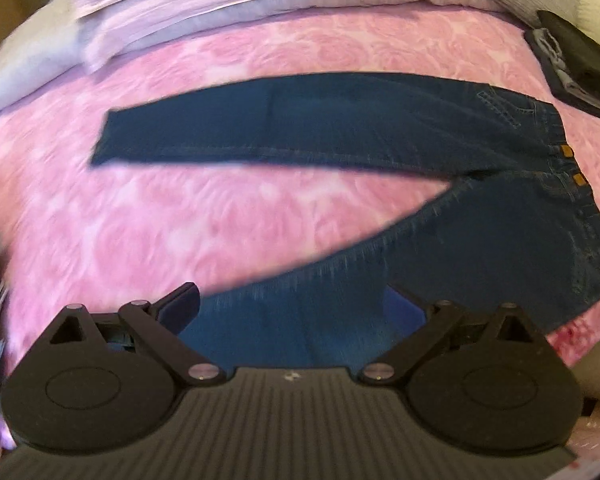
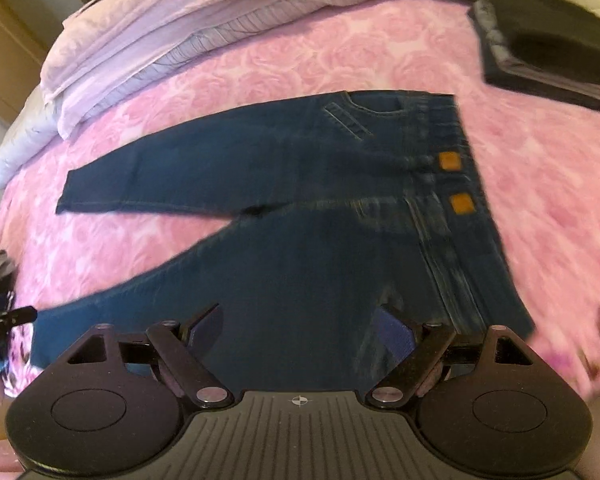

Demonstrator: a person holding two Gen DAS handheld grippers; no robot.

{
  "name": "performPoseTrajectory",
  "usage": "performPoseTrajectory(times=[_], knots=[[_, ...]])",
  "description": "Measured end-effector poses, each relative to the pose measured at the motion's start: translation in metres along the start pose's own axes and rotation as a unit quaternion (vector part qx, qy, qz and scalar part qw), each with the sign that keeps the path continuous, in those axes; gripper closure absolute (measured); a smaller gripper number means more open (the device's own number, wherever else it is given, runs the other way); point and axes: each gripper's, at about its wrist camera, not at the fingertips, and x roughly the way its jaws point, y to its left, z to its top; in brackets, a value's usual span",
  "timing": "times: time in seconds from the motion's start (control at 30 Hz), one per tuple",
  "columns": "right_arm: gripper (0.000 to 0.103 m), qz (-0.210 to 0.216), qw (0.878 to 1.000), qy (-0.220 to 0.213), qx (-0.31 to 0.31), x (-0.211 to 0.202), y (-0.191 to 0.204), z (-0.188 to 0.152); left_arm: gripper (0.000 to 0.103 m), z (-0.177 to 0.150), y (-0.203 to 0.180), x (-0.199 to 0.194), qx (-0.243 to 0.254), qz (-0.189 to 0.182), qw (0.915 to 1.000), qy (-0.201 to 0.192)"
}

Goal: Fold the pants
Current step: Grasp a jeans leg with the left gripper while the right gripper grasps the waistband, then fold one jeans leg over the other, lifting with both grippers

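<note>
Jeans (image 2: 300,208) lie flat, legs splayed in a V – no fold made yet, the whole job is left. Left gripper (image 1: 292,312) spread wide over the near leg; right gripper (image 2: 300,332) likewise, over the seat, waistband off its right finger. Contact with the cloth probably nil – blurred. Pink bedspread (image 2: 260,72); pillows (image 2: 160,28) beyond, dark folded stack (image 2: 552,40) far right.

A bed with a pink rose-patterned cover (image 2: 380,52) carries dark blue jeans (image 2: 300,240) spread ahead of the fingers, pillows (image 2: 148,28) beyond, folded dark clothes (image 2: 548,44) far right.
</note>
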Motion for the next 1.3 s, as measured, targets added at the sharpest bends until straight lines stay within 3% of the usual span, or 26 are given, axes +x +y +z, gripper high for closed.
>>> performPoseTrajectory(times=[0.1,0.23,0.33,0.47,0.57,0.67,0.83,0.93,0.97,1.0,1.03,1.07,1.1,1.2,1.3], knots=[[0.035,0.006,1.0,-0.01,-0.026,0.042,-0.015,0.035,0.01,0.033,0.014,0.052,0.041,-0.024,0.9988,-0.014],[0.036,0.003,0.998,-0.023,-0.064,0.093,-0.033,0.087,0.015,0.086,0.024,0.122,0.105,-0.037,0.9922,-0.056],[0.036,0.001,0.995,-0.029,-0.093,0.125,-0.041,0.13,0.019,0.131,0.028,0.166,0.149,-0.05,0.984,-0.083],[0.036,-0.001,0.99,-0.043,-0.136,0.162,-0.045,0.181,0.019,0.185,0.029,0.213,0.217,-0.068,0.9669,-0.116],[0.036,0.0,0.986,-0.038,-0.164,0.188,-0.046,0.207,0.02,0.216,0.035,0.241,0.237,-0.09,0.9617,-0.105],[0.036,-0.01,0.981,-0.02,-0.192,0.211,-0.049,0.221,0.028,0.235,0.044,0.266,0.261,-0.1,0.9568,-0.079],[0.036,-0.019,0.977,0.02,-0.213,0.248,-0.065,0.234,0.037,0.24,0.06,0.295,0.3,-0.115,0.9464,-0.033],[0.048,0.002,0.977,0.031,-0.21,0.254,-0.071,0.233,0.056,0.237,0.06,0.297,0.307,-0.135,0.9415,-0.031],[0.066,0.014,0.977,0.031,-0.211,0.252,-0.07,0.232,0.063,0.234,0.057,0.295,0.316,-0.136,0.9383,-0.035],[0.092,0.014,0.976,0.03,-0.215,0.249,-0.068,0.231,0.07,0.23,0.054,0.292,0.328,-0.132,0.9345,-0.043],[0.093,0.004,0.972,0.025,-0.235,0.243,-0.061,0.226,0.076,0.225,0.052,0.288,0.337,-0.123,0.9322,-0.05],[0.098,-0.007,0.964,0.017,-0.267,0.237,-0.052,0.217,0.089,0.221,0.05,0.285,0.341,-0.11,0.9317,-0.058],[0.098,-0.017,0.958,0.006,-0.287,0.229,-0.046,0.21,0.097,0.217,0.049,0.282,0.344,-0.093,0.9321,-0.066],[0.099,-0.037,0.951,-0.062,-0.301,0.187,-0.032,0.185,0.1,0.198,0.049,0.251,0.325,-0.063,0.938,-0.102],[0.099,-0.056,0.935,-0.135,-0.322,0.129,-0.012,0.142,0.1,0.17,0.051,0.197,0.283,-0.032,0.9472,-0.146]])
